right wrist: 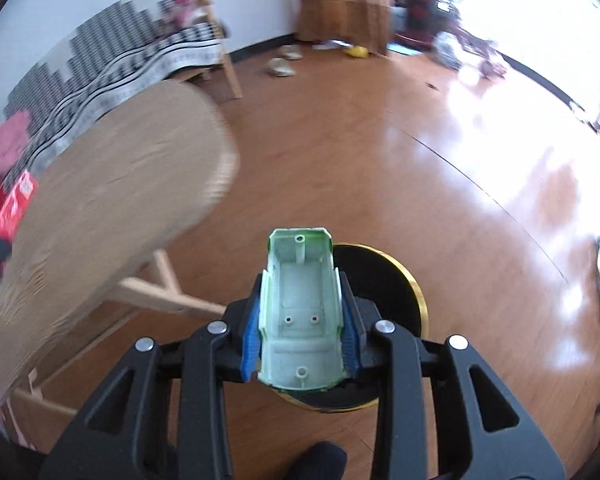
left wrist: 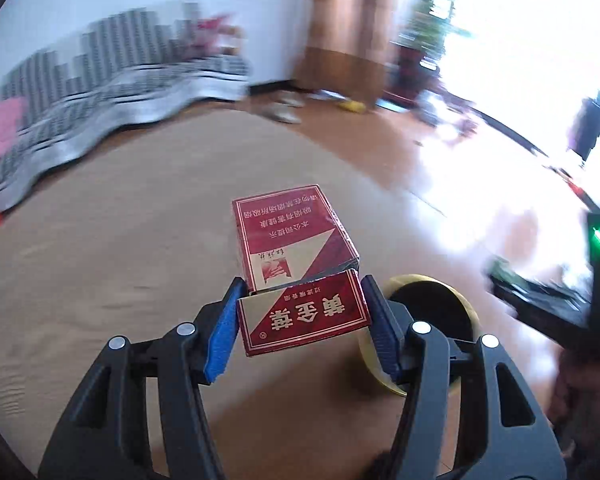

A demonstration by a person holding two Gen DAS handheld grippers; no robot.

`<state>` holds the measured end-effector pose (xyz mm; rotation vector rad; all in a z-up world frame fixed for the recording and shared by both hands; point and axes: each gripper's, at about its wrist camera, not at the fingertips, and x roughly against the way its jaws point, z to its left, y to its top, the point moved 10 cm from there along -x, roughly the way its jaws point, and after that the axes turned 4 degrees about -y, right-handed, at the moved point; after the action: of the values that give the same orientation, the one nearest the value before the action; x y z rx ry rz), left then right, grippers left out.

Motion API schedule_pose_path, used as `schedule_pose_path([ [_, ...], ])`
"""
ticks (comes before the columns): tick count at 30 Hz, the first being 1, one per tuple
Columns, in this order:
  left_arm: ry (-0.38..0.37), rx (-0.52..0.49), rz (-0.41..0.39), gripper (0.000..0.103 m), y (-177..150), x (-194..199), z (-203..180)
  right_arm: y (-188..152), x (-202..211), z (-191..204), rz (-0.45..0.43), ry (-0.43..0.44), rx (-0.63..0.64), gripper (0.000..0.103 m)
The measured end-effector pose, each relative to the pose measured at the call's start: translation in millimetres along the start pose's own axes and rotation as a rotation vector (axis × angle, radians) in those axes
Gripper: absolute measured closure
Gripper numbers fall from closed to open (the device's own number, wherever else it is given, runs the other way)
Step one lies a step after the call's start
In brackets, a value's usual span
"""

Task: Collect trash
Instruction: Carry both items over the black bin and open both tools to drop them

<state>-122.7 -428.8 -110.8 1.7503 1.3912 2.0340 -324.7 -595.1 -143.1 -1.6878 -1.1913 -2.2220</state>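
Observation:
My left gripper (left wrist: pixel 302 312) is shut on a red and gold cigarette pack (left wrist: pixel 296 256) with its lid flipped open, held above the round wooden table (left wrist: pixel 100 248). A black bin with a gold rim (left wrist: pixel 432 320) sits just right of and below the pack. My right gripper (right wrist: pixel 300 328) is shut on a pale green plastic toy shell (right wrist: pixel 300 308), hollow side up, held directly over the same black, gold-rimmed bin (right wrist: pixel 380 280) on the floor. The right gripper's body (left wrist: pixel 560 300) shows at the right edge of the left wrist view.
The round wooden table (right wrist: pixel 100 200) on light wooden legs stands left of the bin. A striped sofa (right wrist: pixel 100 60) lies beyond it, with red and pink items (right wrist: pixel 8 200) at the left. Shoes (right wrist: pixel 282 66) and small clutter lie on the far wooden floor.

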Motion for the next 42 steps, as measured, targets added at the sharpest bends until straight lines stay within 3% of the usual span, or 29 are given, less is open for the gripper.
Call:
schedule_pose_path([
  [3,-0.061,-0.091,0.026,0.046,-10,-25,-50,-9,-22,-35,0.042,0.002,-0.067,0.070],
  [5,-0.088,-0.100,0.049,0.046,-15,-39,-64,-19,-41,-56,0.090,0.004,-0.106,0.070],
  [13,-0.149,-0.133,0.130,0.046,-31,-90,-95,-42,-99,-67,0.278,0.071,-0.143,0.070],
  [19,-0.146,-0.174,0.140,0.046,-35,-99,-103,-36,-117,-65,0.319,0.070,-0.152,0.069],
  [30,-0.145,-0.156,0.163,0.046,-38,-109,-109,-39,-121,-53,0.345,0.091,-0.148,0.069],
  [32,-0.146,-0.160,0.166,0.046,-39,-110,-108,-39,-121,-53,0.355,0.100,-0.151,0.066],
  [34,-0.147,-0.160,0.172,0.046,-39,-112,-106,-38,-122,-52,0.353,0.102,-0.156,0.037],
  [35,-0.148,-0.159,0.175,0.046,-39,-113,-106,-37,-121,-53,0.344,0.093,-0.154,0.033],
  [42,-0.180,-0.144,0.220,0.046,-47,-125,-106,-30,-113,-59,0.321,0.079,-0.189,0.031],
])
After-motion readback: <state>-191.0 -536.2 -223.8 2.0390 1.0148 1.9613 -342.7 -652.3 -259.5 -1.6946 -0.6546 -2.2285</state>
